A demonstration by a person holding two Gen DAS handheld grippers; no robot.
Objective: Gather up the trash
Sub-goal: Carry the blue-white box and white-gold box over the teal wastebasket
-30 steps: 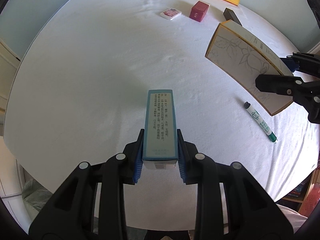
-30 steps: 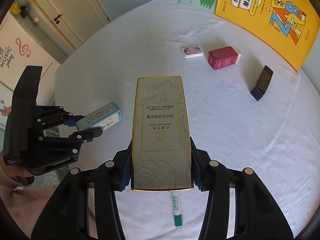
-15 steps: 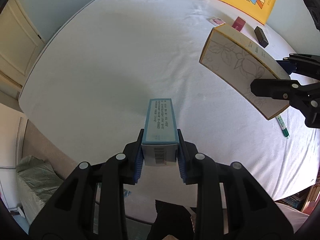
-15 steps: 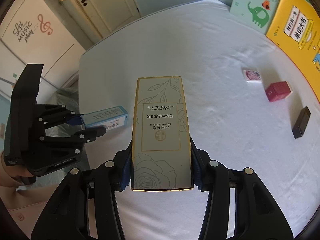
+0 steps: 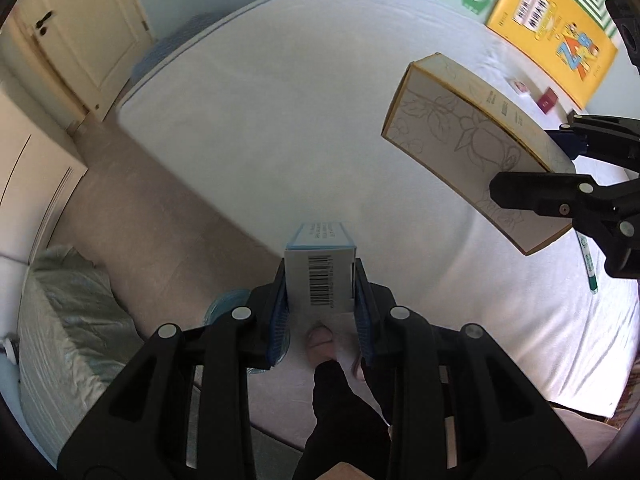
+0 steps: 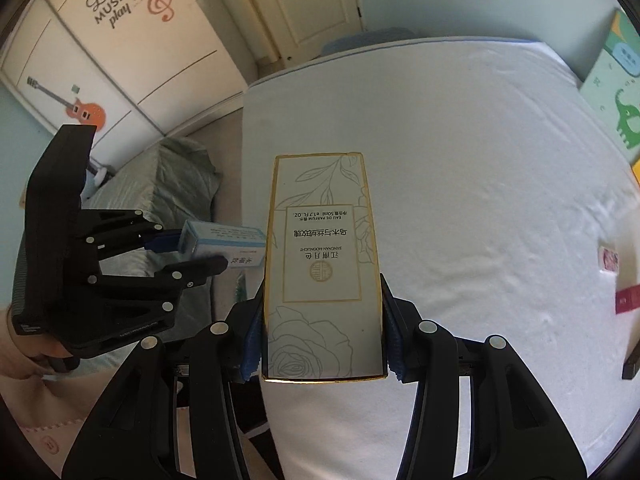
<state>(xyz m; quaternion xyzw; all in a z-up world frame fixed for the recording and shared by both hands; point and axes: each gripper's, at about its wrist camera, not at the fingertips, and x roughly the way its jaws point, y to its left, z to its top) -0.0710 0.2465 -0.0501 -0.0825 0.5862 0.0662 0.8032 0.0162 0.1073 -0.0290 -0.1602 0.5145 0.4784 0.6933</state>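
Note:
My left gripper [image 5: 320,296] is shut on a small blue and white box [image 5: 320,276], barcode end facing the camera. It hangs over the edge of the white-covered table [image 5: 300,120], above the floor. In the right wrist view this gripper [image 6: 192,252] and its blue box [image 6: 228,242] are at the left. My right gripper [image 6: 322,342] is shut on a tall cream perfume box [image 6: 324,264] with gold edging and rose drawings. From the left wrist view the perfume box [image 5: 472,148] is held above the table at the right.
A bin with a green liner [image 5: 68,320] [image 6: 160,184] stands on the floor left of the table. A green marker [image 5: 588,264], a red box [image 6: 628,300], a pink card [image 6: 608,260] and a black box [image 6: 632,360] lie on the table. Books [image 5: 556,24] lean behind. A person's foot [image 5: 320,338] is below.
Both grippers have swung left from over the middle of the table to its left edge, each still holding its box. The floor, the door and the lined bin have come into view.

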